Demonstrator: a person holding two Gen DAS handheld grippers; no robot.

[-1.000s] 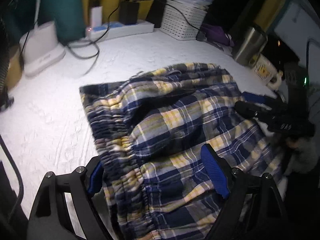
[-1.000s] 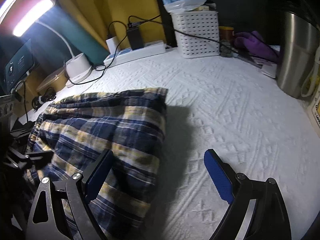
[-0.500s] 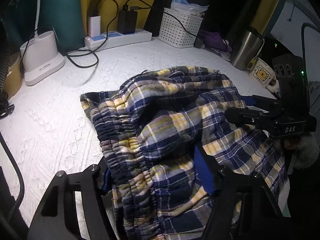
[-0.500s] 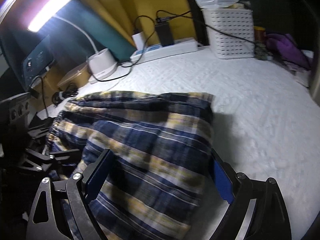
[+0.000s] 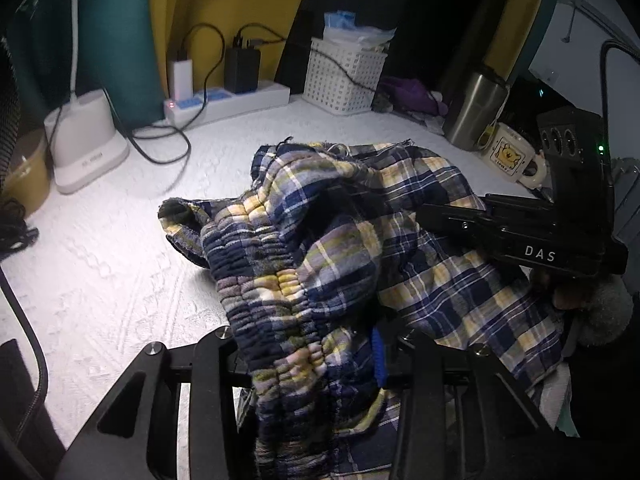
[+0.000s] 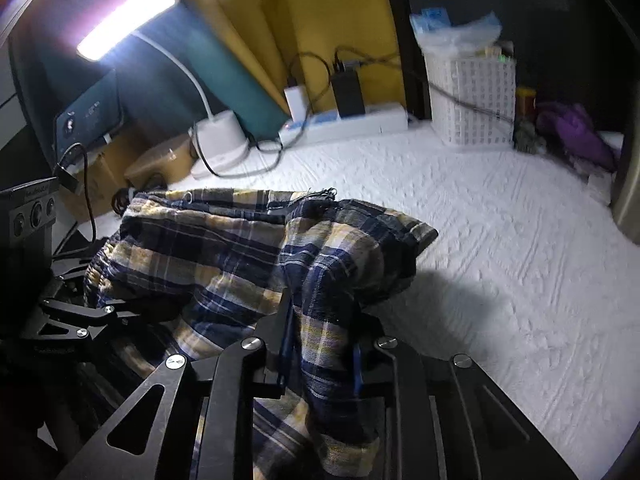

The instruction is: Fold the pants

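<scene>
The blue, yellow and white plaid pants (image 5: 328, 240) lie bunched on the white textured tabletop (image 5: 100, 264). My left gripper (image 5: 304, 360) is at the near edge, its jaws closing. The gathered elastic waistband is squeezed between its fingers. In the right wrist view the pants (image 6: 224, 252) rise in a hump. My right gripper (image 6: 320, 356) has its jaws closing too, with a fold of the pants' right edge pinched between its blue pads. Each gripper shows in the other's view: the right gripper (image 5: 520, 232) over the cloth, the left gripper (image 6: 80, 320) low on the left.
Along the back stand a white lamp base (image 5: 86, 148), a power strip (image 5: 228, 100) with chargers and loose cables, and a white mesh basket (image 5: 344, 76). A steel tumbler (image 5: 472, 108), a cream mug (image 5: 512, 156) and purple cloth (image 5: 412, 94) are at the right.
Both grippers' jaws have narrowed from wide apart onto the fabric. The right gripper shifted left over the pants' edge. The cloth has bunched up and lifted off the table.
</scene>
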